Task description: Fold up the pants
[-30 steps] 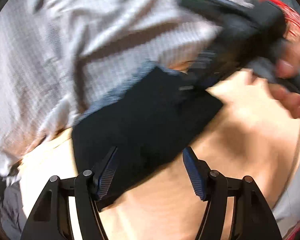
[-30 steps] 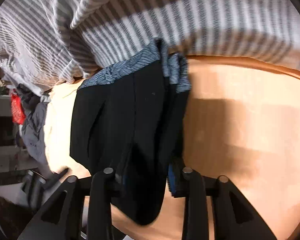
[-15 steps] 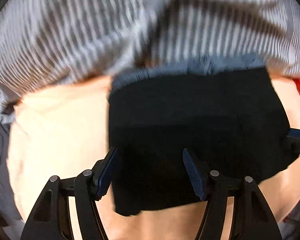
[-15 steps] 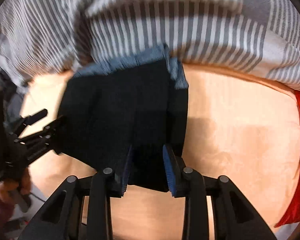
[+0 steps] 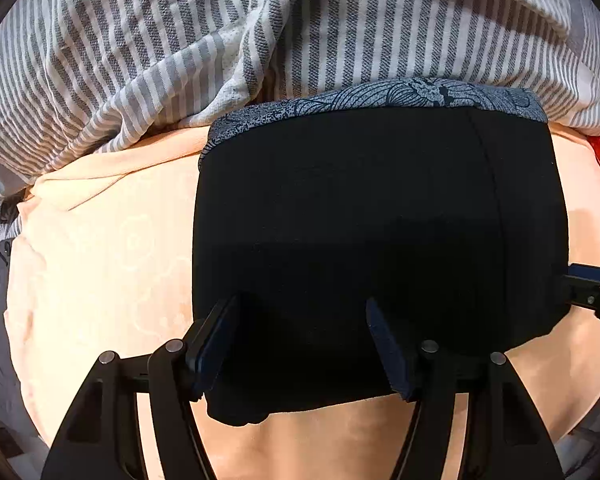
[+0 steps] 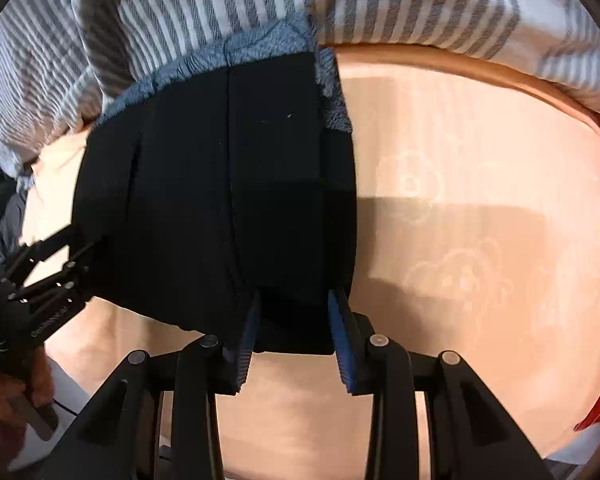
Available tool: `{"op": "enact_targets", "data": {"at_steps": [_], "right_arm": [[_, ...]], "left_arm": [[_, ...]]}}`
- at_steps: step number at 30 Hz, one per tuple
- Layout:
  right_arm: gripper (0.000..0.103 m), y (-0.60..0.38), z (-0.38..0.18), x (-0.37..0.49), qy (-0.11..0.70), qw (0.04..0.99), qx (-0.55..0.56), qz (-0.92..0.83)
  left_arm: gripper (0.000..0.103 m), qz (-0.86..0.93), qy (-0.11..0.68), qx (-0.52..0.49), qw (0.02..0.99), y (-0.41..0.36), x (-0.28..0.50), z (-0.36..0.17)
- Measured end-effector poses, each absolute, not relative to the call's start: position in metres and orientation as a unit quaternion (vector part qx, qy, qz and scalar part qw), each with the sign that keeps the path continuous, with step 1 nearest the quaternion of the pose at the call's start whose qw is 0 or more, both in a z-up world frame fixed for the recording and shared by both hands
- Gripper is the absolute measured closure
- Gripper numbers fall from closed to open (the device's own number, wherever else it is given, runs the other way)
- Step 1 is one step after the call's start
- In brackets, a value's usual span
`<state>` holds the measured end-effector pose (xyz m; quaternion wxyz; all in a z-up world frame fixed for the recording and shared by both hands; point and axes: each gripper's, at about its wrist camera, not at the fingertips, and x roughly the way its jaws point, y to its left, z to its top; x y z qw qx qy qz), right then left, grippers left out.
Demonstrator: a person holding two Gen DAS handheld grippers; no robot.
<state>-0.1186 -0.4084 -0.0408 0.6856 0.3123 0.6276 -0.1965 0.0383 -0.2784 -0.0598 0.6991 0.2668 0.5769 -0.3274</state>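
In the left wrist view, the folded black pants (image 5: 376, 240) lie on a peach blanket (image 5: 100, 264), filling the middle and right of the frame, with a blue-grey patterned band along their upper edge. Above them, a grey-and-white striped cover (image 5: 180, 40) bunches across the top of the frame. The left gripper (image 5: 304, 344) sits at the bottom centre with its fingers spread wide apart over the near edge of the pants, not pinching the cloth. At the right edge, the right gripper (image 5: 588, 288) pokes in at the side of the pants. In the right wrist view, the pants (image 6: 220, 184) occupy the centre-left, the blanket (image 6: 480, 220) spreads to the right, and the striped cover (image 6: 380, 0) runs along the top. The right gripper (image 6: 296, 332) at the bottom centre has its fingers either side of the near right corner of the pants, partly apart; I cannot tell whether they grip it. The left gripper (image 6: 48, 276) reaches in from the lower left edge.
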Motion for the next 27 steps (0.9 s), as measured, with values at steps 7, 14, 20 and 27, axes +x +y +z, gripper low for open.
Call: {"op": "enact_targets", "data": {"at_steps": [7, 14, 20, 27], "right_arm": [[0.066, -0.414, -0.017, -0.127, 0.599, 0.702, 0.307, -0.231], [0.063, -0.441, -0.013, -0.116, 0.541, 0.714, 0.385, -0.223], [0.056, -0.47, -0.027, -0.087, 0.53, 0.713, 0.399, -0.226], [0.04, -0.483, -0.037, -0.072, 0.519, 0.726, 0.41, -0.19]], "left_arm": [[0.026, -0.321, 0.569, 0.275, 0.705, -0.275, 0.029, -0.053], [0.025, -0.321, 0.574, 0.269, 0.704, -0.27, 0.037, -0.057], [0.025, -0.311, 0.57, 0.277, 0.708, -0.276, 0.04, -0.052], [0.025, -0.345, 0.54, 0.261, 0.722, -0.305, 0.055, -0.028]]}}
